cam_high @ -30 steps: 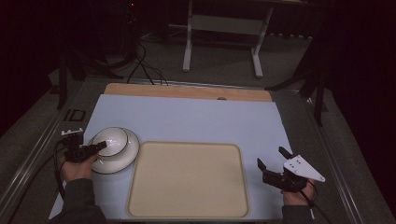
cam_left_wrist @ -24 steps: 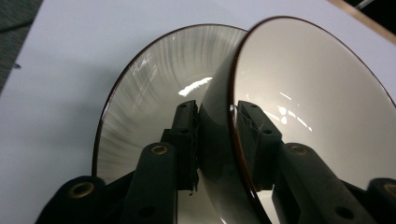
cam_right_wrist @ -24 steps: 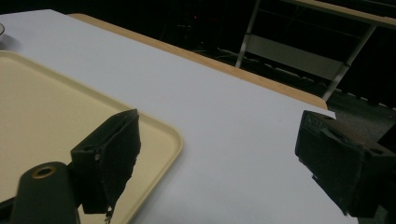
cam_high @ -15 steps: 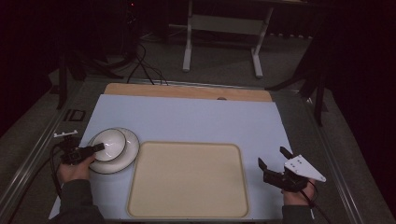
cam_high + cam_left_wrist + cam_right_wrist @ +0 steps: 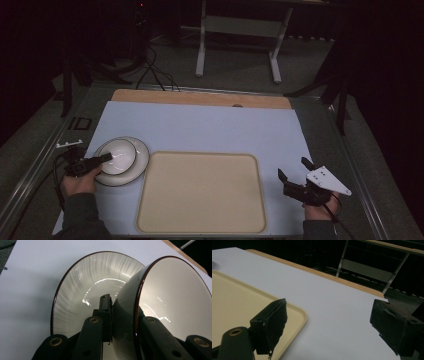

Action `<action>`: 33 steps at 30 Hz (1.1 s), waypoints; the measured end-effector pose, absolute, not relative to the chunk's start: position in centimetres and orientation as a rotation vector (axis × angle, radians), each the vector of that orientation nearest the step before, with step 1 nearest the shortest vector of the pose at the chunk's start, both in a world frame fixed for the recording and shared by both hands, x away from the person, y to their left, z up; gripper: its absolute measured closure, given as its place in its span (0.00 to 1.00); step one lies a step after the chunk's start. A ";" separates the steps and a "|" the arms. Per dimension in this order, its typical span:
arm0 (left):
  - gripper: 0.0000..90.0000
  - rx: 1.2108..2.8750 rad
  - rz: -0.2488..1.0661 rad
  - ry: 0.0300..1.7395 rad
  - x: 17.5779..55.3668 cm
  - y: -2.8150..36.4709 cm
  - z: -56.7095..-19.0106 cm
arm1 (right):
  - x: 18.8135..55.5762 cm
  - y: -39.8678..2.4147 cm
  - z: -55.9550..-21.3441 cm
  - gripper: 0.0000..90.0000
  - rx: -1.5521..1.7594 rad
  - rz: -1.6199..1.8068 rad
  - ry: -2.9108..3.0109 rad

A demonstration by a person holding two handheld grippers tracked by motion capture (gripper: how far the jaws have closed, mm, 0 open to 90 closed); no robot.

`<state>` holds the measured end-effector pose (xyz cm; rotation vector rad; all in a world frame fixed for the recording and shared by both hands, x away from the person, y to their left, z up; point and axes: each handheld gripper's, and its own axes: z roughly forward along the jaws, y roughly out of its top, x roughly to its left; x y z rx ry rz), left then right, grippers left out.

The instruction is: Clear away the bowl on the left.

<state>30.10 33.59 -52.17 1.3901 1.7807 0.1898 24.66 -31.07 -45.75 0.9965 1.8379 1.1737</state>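
A white bowl (image 5: 118,153) with a dark rim sits in a white plate (image 5: 141,161) at the left of the table. My left gripper (image 5: 106,158) comes in from the left and is shut on the bowl's near wall. In the left gripper view one jaw lies outside the bowl (image 5: 175,297) over the plate (image 5: 82,290) and the other inside it, with the left gripper (image 5: 125,315) clamping the rim. The bowl looks tilted. My right gripper (image 5: 294,174) hovers open by the right edge of the beige tray (image 5: 200,192), with nothing between its fingers (image 5: 272,322).
The tray (image 5: 237,300) has nothing on it and fills the table's front middle. A pale blue mat (image 5: 210,127) covers the table, with a wooden strip (image 5: 200,97) along its far edge. A metal stand (image 5: 237,30) and cables lie on the floor beyond.
My left hand has drawn slightly left and toward the front edge while holding the bowl. The right gripper has barely moved.
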 end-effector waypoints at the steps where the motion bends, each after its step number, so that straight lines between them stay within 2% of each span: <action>1: 0.89 1.390 0.191 1.782 30.1 33.6 -52.2 | 24.7 -31.1 -45.8 0.15 0.996 1.174 1.839; 17: 0.89 1.353 0.202 1.768 29.7 33.5 -51.9 | 24.6 -31.1 -45.7 0.15 0.993 1.173 1.840; 33: 0.89 1.297 0.211 1.683 28.2 33.0 -50.3 | 24.6 -31.1 -45.7 0.15 0.992 1.175 1.835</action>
